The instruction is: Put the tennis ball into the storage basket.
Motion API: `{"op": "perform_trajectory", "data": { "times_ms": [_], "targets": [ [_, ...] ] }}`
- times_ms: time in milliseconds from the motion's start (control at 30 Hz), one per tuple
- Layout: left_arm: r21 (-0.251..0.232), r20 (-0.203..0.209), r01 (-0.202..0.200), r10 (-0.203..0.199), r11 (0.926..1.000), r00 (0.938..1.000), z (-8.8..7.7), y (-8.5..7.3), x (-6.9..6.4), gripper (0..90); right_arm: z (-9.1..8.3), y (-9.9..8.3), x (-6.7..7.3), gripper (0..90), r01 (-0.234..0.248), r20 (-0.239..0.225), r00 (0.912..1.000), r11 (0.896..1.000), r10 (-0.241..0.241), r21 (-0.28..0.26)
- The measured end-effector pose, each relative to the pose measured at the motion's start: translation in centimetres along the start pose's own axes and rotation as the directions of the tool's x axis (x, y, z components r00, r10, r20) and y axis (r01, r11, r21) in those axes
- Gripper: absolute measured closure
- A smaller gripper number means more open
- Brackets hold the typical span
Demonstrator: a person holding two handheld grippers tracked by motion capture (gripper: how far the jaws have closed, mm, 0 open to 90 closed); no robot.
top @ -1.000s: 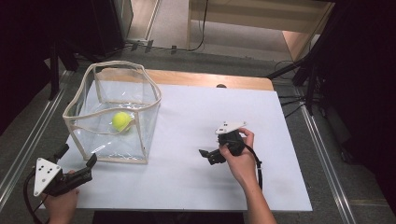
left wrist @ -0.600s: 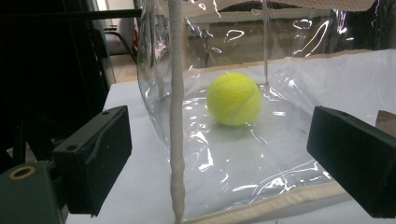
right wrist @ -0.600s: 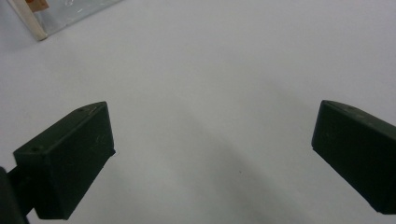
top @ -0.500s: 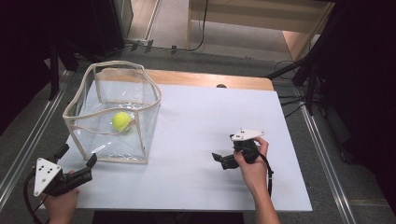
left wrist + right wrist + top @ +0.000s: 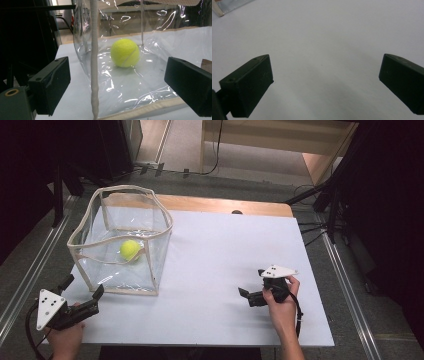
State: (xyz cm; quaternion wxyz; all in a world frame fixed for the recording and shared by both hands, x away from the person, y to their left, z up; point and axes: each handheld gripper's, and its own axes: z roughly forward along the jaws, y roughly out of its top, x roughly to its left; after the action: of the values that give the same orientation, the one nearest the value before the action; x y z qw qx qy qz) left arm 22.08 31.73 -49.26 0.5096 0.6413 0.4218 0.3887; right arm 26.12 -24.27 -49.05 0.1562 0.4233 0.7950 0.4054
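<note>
Left tool (image 5: 82, 290) rests low at the near left corner of the surface (image 5: 225, 270), held in the person's left hand (image 5: 65, 340). Its jaws stand wide apart and hold nothing. In the left gripper view the same tool (image 5: 120, 82) points at the near wall of a clear bin (image 5: 140, 82); the two jaws frame that wall without touching it. A grey plate (image 5: 48, 307) sits on top of the tool.

Right tool (image 5: 250, 296) lies near the right edge of the surface, gripped by the right hand (image 5: 281, 307), jaws pointing left toward the middle. In the right gripper view this tool (image 5: 324, 82) has its jaws spread wide over bare white surface (image 5: 324, 37), with nothing between them. A grey plate (image 5: 278, 270) tops it as well.

Ball (image 5: 130, 250): yellow-green, resting on the floor of the bin (image 5: 125, 290), nearer its right wall. The left gripper view shows the ball (image 5: 125, 53) through the clear plastic, well beyond the jaws.

Bin: soft, transparent, open at the top, edged with pale trim. It stands on the left part of the surface, just beyond the left tool and well apart from the right tool.
</note>
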Motion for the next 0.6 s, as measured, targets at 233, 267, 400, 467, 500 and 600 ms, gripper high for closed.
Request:
{"op": "perform_trajectory", "data": {
  "times_ms": [233,267,400,467,500,600],
  "targets": [
    [0.0,0.001,-0.001,0.001,1.0,1.0,0.0,0.0,0.0,6.9,-1.0,-1.1,-0.5,0.0,-0.016,0.019,0.9997,1.0,0.016,-0.012],
    [-0.001,0.001,-0.002,0.002,1.0,1.0,0.0,0.0,0.0,6.9,-1.1,-1.3,-0.5,0.0,-0.016,0.025,0.9996,1.0,0.016,-0.014],
    [-0.001,0.0,-0.002,0.002,1.0,1.0,0.0,0.0,-0.1,6.9,-1.6,-2.0,-0.8,0.0,-0.028,0.032,0.9991,0.999,0.028,-0.018],
    [0.002,-0.002,-0.004,0.004,1.0,1.0,0.0,0.0,-0.1,6.9,-1.8,-2.2,-0.9,0.0,-0.035,0.035,0.9987,0.999,0.036,-0.017],
    [0.003,0.0,-0.01,0.01,0.9999,0.9999,0.0,0.0,0.0,6.9,-2.0,-2.4,-1.0,0.0,-0.035,0.04,0.9986,0.999,0.036,-0.02],
    [0.003,-0.001,-0.011,0.011,0.9999,0.9999,0.0,0.0,-0.1,6.9,-2.4,-2.8,-1.3,0.0,-0.044,0.05,0.9977,0.999,0.045,-0.024]
  ]
}}
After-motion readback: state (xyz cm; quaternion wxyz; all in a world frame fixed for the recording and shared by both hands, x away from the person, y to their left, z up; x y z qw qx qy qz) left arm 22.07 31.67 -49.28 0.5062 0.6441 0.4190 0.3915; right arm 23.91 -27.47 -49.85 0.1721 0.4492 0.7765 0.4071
